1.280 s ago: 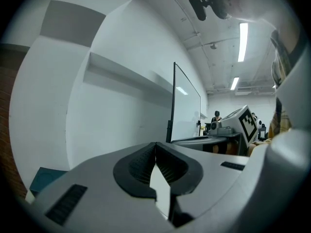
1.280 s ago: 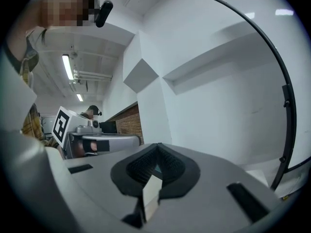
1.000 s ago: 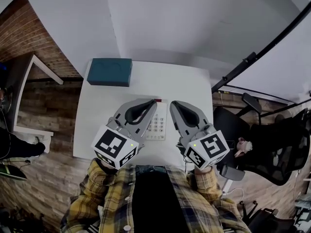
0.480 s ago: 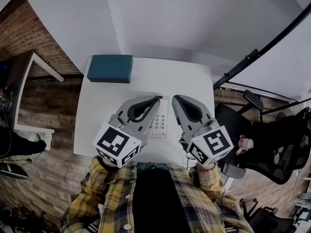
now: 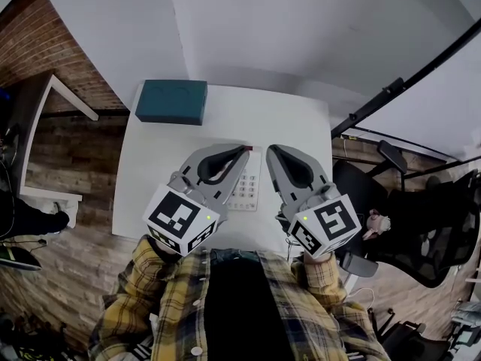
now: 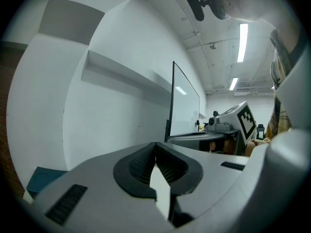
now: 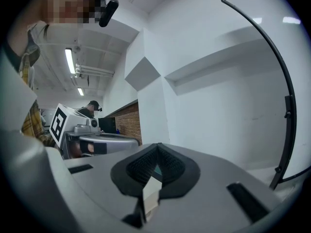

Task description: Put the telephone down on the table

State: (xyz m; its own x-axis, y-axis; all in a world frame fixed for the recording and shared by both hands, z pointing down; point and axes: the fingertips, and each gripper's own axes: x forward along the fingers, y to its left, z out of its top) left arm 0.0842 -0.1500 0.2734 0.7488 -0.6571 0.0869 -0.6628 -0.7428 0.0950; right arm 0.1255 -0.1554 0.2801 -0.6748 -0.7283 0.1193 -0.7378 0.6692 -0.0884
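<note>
Head view: white worktop (image 5: 150, 171), phone (image 5: 245, 188) lies flat on it, keypad up, near the front edge, approx mid-frame. L gripper (image 5: 242, 151) sits over the phone's left part and hides it there, tips pointing to 1 o'clock. R gripper (image 5: 272, 151) is just beside the phone at its 3 o'clock, tips pointing to 11 o'clock. Contact btw either gripper and the phone: can't tell from this angle.

L gripper view: jaws pressed together, nothing btw them; R gripper shows at 3 o'clock. R gripper view: jaws pressed together too, nothing pinched; L gripper shows at 9 o'clock.

Teal box (image 5: 171, 101) is on the worktop's back-left corner, 11 o'clock from the phone, well apart. Black chair (image 5: 421, 232) is off the worktop at 3 o'clock. Yellow plaid shirt (image 5: 165, 307) at 6 o'clock.
</note>
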